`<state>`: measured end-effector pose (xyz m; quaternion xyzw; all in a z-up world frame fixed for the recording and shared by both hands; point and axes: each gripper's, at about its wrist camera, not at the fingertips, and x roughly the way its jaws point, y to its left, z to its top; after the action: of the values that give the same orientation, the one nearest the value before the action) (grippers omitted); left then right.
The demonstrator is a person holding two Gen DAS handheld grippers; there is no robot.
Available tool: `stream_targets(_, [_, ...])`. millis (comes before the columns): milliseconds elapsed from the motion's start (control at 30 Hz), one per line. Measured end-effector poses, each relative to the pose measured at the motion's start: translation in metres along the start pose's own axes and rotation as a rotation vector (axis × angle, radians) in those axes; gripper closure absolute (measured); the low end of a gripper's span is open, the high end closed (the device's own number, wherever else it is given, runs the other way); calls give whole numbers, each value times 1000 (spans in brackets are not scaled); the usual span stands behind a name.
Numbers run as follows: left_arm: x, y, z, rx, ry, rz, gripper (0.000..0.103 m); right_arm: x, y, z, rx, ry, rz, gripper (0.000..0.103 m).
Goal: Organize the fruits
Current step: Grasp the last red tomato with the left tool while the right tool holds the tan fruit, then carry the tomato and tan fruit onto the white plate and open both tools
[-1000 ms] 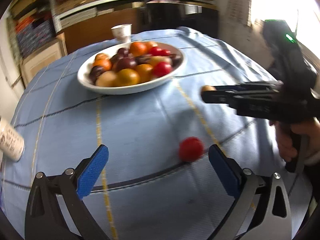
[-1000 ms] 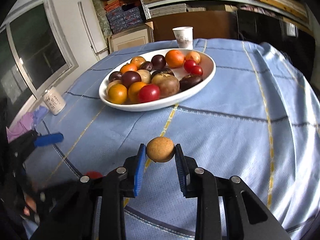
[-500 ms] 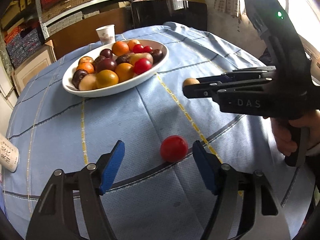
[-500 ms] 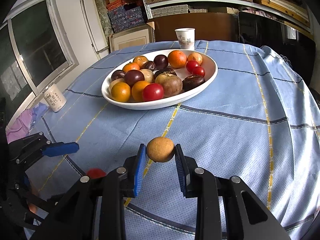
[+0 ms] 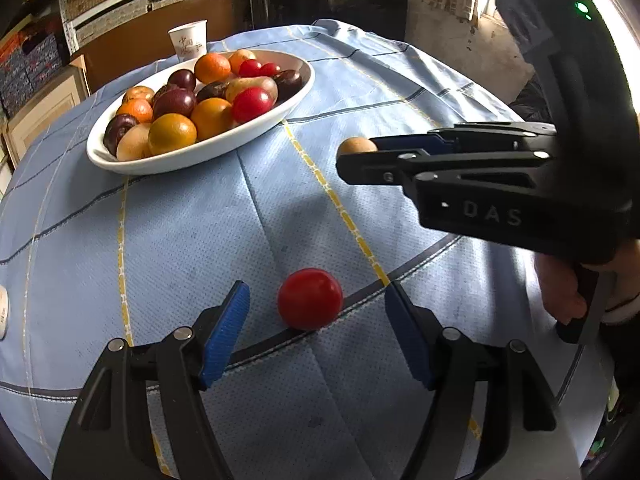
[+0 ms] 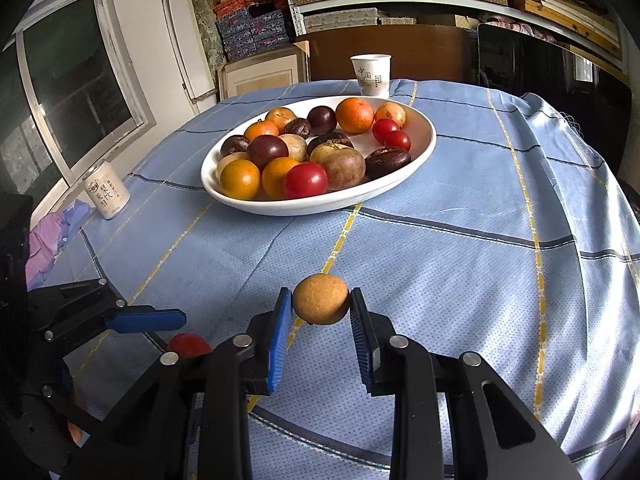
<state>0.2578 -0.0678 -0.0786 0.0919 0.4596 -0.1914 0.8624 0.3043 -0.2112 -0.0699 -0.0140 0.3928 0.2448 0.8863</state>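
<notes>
A red tomato (image 5: 310,304) lies on the blue checked tablecloth between the blue pads of my left gripper (image 5: 315,290). Those jaws are closing, with a gap left on each side of the tomato. My right gripper (image 6: 321,298) is shut on a small round brown fruit (image 6: 321,305) and holds it above the cloth, to the right of the tomato. A white oval bowl (image 6: 320,206) farther back holds several oranges, dark plums, brown fruits and red tomatoes. In the right wrist view the tomato (image 6: 188,345) peeks out beside a left finger (image 6: 148,319).
A paper cup (image 6: 370,75) stands behind the bowl. A drink can (image 6: 106,194) and a pink cloth (image 6: 40,248) sit at the table's left edge. A person's hand (image 5: 568,292) grips the right tool. Shelves of boxes line the back wall.
The left gripper has come forward and down around the tomato, and its jaws have narrowed a good deal. The right gripper has stayed still with the brown fruit.
</notes>
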Motion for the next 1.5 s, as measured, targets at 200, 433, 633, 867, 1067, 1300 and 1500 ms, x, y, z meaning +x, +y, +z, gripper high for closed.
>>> stream_targets(200, [2,5,0,-25,8,-6,52,-2,1,0,-11,-6,-3,73])
stream_targets(433, [1,7,0,-33,5,-6,57,1,2,0,-15,2,-6,73])
stream_targets(633, [0,6,0,-29,3,-5,59,7,-4,5,-15,-8,-39,72])
stream_targets(867, [0,4,-1,-21,3,-3,60,25,-6,10,-40,47,-55,65])
stream_targets(1067, [1,3,-1,-15,3,-2,60,30,-4,11,-52,65,-63,65])
stream_targets(1300, [0,4,-1,-16,4,2,62,32,-2,12,-61,64,-98,74])
stream_targets(1500, [0,6,-1,-25,0,-7,73,30,-1,9,-65,61,-105,74])
